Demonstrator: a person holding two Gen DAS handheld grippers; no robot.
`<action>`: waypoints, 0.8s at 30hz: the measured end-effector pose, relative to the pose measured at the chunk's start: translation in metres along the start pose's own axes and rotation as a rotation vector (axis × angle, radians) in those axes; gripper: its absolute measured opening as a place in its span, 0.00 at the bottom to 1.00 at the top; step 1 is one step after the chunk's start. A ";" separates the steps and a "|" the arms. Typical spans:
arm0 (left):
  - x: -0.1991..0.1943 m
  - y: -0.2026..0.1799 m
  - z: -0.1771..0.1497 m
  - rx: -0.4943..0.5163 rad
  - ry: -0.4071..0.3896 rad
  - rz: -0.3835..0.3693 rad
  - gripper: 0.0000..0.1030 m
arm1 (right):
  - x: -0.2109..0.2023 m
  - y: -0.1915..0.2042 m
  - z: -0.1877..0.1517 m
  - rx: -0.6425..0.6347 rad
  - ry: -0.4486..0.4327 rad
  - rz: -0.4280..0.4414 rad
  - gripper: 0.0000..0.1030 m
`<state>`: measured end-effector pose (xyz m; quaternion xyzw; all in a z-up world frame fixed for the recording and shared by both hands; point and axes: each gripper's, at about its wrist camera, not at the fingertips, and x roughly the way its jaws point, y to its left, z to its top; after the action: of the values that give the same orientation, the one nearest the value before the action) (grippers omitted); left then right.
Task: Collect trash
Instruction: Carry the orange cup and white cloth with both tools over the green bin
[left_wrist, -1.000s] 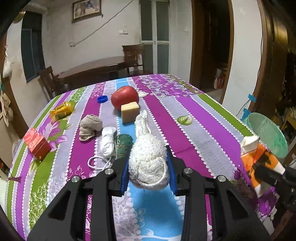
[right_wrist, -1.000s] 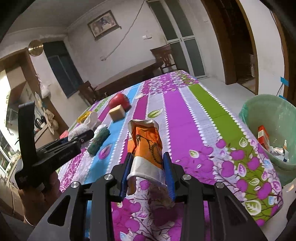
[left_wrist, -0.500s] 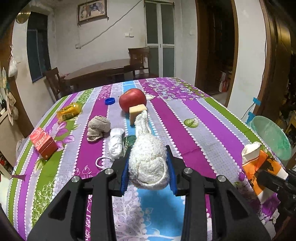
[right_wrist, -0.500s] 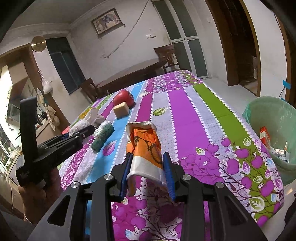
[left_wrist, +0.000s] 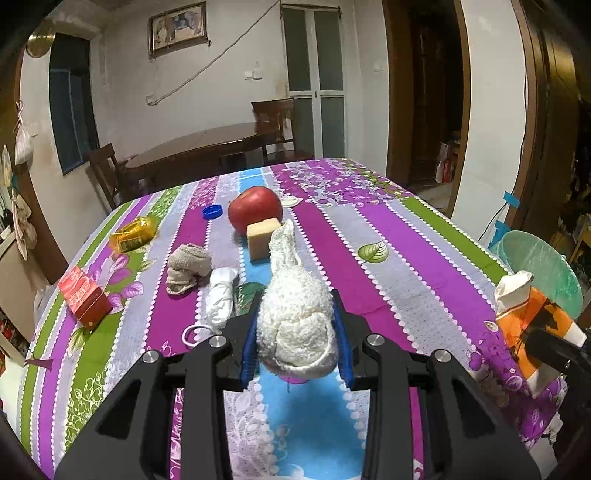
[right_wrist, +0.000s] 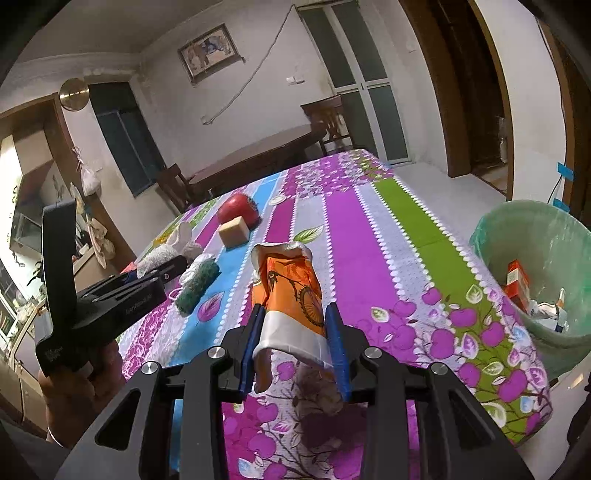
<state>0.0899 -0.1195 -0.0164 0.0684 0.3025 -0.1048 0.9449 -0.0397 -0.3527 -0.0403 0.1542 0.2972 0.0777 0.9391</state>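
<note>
Right gripper (right_wrist: 295, 345) clenched on crumpled orange-and-white paper cup (right_wrist: 291, 295), long axis pointing up-frame. Green-lined waste bin (right_wrist: 532, 266) lies mid-right, nearer this hand. Left gripper (left_wrist: 295, 339) grasps white knitted bundle (left_wrist: 295, 325).

Apple (left_wrist: 255, 209) behind block (left_wrist: 263, 240) on table (left_wrist: 406, 266); bin (right_wrist: 546, 280) beside table's right edge.
</note>
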 end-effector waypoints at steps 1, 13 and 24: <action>0.000 -0.002 0.000 0.004 0.000 -0.002 0.32 | -0.002 -0.001 0.001 0.001 -0.006 -0.002 0.34; 0.008 -0.040 0.014 0.073 -0.012 -0.038 0.32 | -0.033 -0.025 0.016 0.028 -0.079 -0.067 0.34; 0.023 -0.091 0.035 0.146 -0.002 -0.123 0.32 | -0.078 -0.072 0.039 0.055 -0.153 -0.238 0.34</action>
<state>0.1054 -0.2181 -0.0077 0.1182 0.2968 -0.1844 0.9295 -0.0761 -0.4487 0.0074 0.1490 0.2432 -0.0545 0.9569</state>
